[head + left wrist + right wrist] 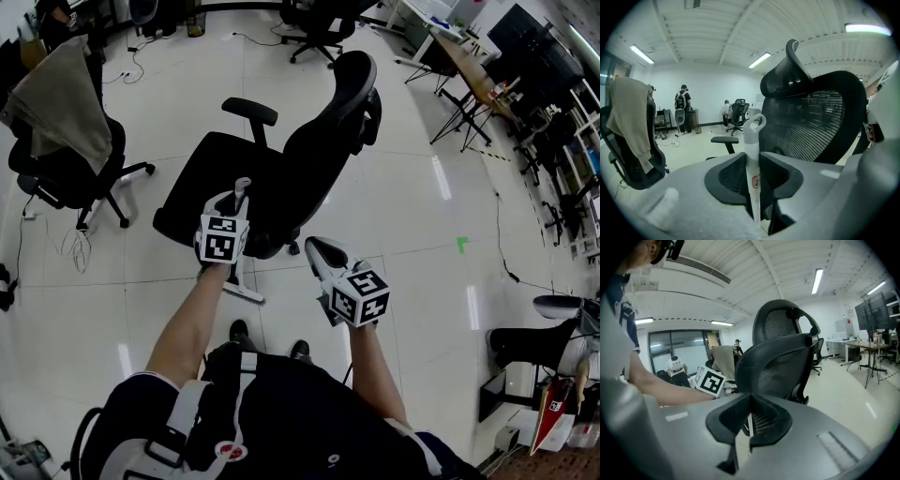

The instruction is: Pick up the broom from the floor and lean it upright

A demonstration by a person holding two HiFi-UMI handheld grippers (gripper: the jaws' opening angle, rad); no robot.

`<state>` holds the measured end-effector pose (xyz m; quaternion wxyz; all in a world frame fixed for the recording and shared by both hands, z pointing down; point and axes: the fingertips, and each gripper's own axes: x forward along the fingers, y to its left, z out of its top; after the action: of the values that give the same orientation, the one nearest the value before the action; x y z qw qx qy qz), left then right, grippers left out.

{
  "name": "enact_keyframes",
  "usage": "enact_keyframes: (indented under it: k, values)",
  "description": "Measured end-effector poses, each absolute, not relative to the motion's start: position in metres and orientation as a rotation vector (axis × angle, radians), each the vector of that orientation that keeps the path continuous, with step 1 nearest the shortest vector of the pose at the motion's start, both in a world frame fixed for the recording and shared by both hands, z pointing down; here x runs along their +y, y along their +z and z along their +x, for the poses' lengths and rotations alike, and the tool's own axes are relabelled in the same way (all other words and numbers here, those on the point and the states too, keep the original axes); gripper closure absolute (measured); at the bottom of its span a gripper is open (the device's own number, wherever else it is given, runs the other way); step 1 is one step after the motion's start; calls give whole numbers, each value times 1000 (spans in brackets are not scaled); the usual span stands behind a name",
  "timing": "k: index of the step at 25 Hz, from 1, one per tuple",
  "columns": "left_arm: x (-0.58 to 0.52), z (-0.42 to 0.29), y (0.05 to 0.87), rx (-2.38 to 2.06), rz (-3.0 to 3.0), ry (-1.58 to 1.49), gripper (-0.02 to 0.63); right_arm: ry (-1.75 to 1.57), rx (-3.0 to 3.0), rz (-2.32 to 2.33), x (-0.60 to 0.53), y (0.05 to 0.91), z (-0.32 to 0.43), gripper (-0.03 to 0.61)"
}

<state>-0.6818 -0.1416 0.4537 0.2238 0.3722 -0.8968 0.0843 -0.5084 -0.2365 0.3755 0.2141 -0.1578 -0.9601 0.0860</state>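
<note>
The broom stands nearly upright in front of me, its white handle (242, 190) ending in a loop (755, 123) and its head (246, 292) resting on the floor by my feet. My left gripper (239, 204) is shut on the handle (752, 178) a little below the loop, with both pads pressing on it. The handle is close in front of the black office chair (309, 159); I cannot tell whether it touches the chair. My right gripper (319, 251) hangs to the right of the broom, jaws together with nothing in them (749, 420), pointing at the chair's back (778, 357).
A second chair draped with a beige jacket (61, 103) stands at the left, with cables (75, 248) on the floor beside it. Desks (469, 66) and more chairs line the far right. People stand at the far wall (682, 105). White tiled floor (422, 216) stretches to the right.
</note>
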Motion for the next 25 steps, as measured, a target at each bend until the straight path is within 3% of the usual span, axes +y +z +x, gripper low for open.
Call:
enact_keyframes:
  k: [19,25]
  values:
    - [-201,-737,475,-2455,1283,286,500,240,-2659,-188,-248,381,-489,572]
    - [-184,-731,475,-2440,1297,246,444,247,-2658,-193,-231,382,-493,572]
